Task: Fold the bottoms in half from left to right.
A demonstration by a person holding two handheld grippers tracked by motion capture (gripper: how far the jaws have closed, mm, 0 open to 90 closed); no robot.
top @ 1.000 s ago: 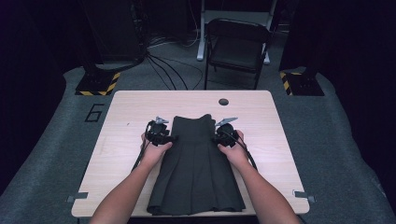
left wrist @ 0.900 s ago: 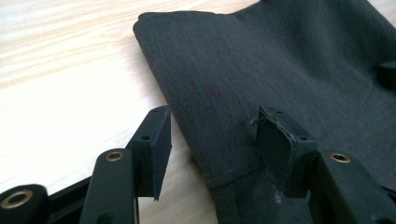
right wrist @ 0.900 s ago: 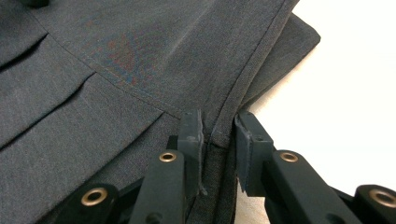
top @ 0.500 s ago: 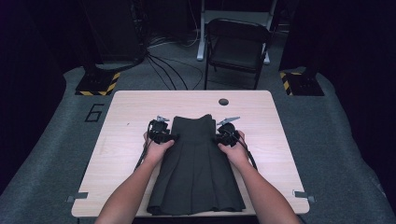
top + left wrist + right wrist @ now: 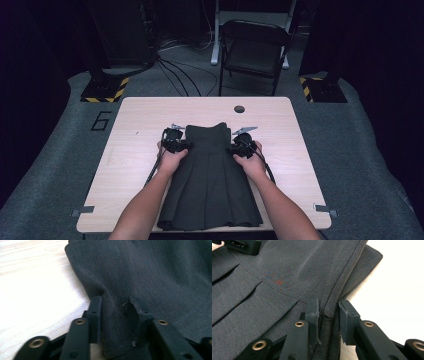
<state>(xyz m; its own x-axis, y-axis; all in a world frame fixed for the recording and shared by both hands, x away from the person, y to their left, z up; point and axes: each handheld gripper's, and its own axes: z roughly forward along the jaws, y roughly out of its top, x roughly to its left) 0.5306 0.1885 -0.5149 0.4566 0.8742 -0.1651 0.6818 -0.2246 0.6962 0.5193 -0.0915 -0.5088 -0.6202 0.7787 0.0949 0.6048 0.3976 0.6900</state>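
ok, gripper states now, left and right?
Left gripper: jaws just closing, pinching the skirt edge.
Right gripper: shut on the skirt's side seam.

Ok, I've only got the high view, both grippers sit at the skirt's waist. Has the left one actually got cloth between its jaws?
Observer: Yes. The left gripper has just been closing its jaws, and a raised fold of the skirt at its edge is pinched between them.
Operator: And the right one?
Observer: The right gripper clamps the skirt's stitched side edge, close to the waistband seam.
Operator: Anything on the fabric?
Observer: A faint reddish mark sits beside that seam.
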